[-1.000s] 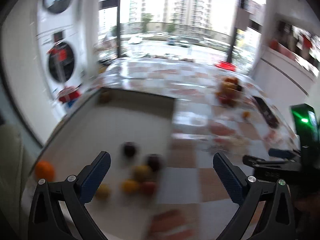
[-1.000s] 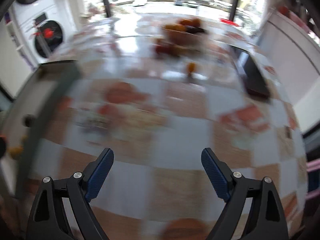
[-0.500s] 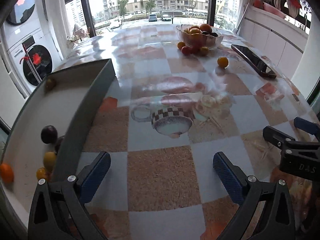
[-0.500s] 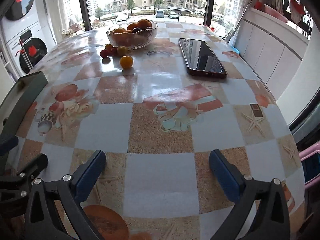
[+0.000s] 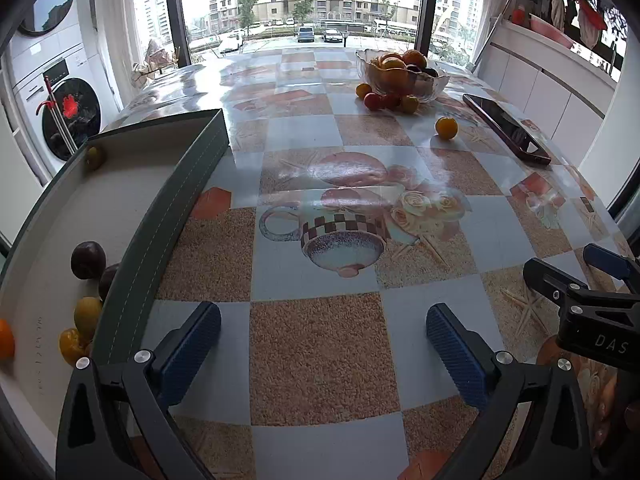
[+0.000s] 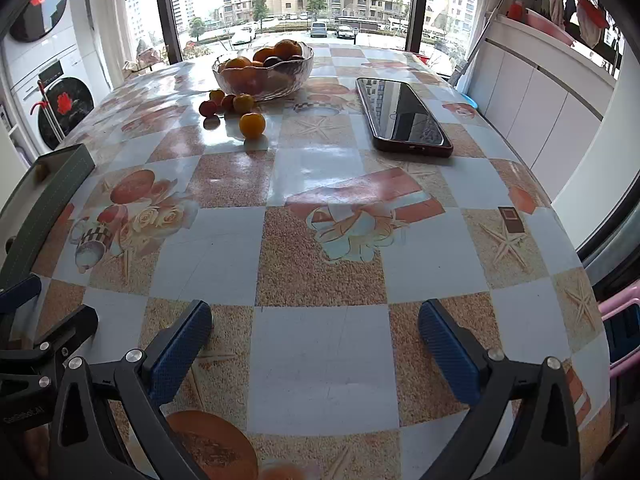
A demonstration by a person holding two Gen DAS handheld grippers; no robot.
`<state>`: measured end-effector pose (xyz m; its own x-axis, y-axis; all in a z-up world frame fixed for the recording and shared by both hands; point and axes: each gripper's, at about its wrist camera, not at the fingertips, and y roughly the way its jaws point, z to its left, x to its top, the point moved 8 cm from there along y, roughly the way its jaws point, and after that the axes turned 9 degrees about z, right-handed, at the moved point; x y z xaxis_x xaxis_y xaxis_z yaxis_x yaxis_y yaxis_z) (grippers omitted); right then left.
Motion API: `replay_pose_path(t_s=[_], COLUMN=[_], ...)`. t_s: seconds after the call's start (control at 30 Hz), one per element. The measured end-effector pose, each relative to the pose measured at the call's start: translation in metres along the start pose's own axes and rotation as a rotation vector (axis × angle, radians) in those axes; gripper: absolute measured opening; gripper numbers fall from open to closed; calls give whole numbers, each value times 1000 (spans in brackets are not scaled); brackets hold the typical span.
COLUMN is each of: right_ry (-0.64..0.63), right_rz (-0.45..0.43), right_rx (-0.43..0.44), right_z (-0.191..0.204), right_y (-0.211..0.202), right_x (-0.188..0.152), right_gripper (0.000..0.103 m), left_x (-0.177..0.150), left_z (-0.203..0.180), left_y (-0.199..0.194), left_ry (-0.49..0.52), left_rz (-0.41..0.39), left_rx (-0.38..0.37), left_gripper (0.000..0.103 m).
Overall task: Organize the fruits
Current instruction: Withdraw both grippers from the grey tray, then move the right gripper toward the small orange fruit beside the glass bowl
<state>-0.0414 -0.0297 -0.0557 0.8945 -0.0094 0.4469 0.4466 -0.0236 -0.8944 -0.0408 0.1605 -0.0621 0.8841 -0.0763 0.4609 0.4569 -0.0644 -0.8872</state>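
A glass bowl (image 5: 400,76) (image 6: 262,74) heaped with oranges and dark fruits stands at the far side of the table. Several small fruits (image 5: 386,101) (image 6: 226,104) lie against its base, and one orange fruit (image 5: 446,128) (image 6: 252,125) lies apart, nearer me. A grey tray (image 5: 184,200) (image 6: 44,200) on the left holds a dark plum (image 5: 88,260), a yellow-green fruit (image 5: 87,314) and others. My left gripper (image 5: 322,326) is open over bare tablecloth beside the tray. My right gripper (image 6: 314,326) is open, nothing between its fingers.
A dark phone (image 5: 506,128) (image 6: 402,118) lies flat to the right of the bowl. The table's right edge (image 6: 576,240) drops off next to white cabinets. A washing machine (image 5: 60,120) stands beyond the tray. Each gripper shows at the other view's side edge.
Both grippers swung right a second ago, the left from over the tray's fruits to the tablecloth. Blur has cleared. The right jaws widened. In the last half second nothing moves.
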Motion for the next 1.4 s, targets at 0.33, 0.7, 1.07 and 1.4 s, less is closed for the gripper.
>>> replay_pose_path(t_s=[0.33,0.7,1.07,1.4], right_ry=[0,0,-5,-17], right_rz=[0,0,109,71], right_rx=[0,-1,10,83], right_z=[0,0,20,48], right_y=[0,0,23,49], right_x=[0,0,44,103], right_gripper=[103,103,103,102], left_x=[0,0,1,0], left_z=[0,1,1,1], left_y=[0,0,0,0], left_ry=[0,0,0,0], left_rz=[0,0,0,0], left_rx=[0,0,-1,-1], left_gripper=[103,103,103,103])
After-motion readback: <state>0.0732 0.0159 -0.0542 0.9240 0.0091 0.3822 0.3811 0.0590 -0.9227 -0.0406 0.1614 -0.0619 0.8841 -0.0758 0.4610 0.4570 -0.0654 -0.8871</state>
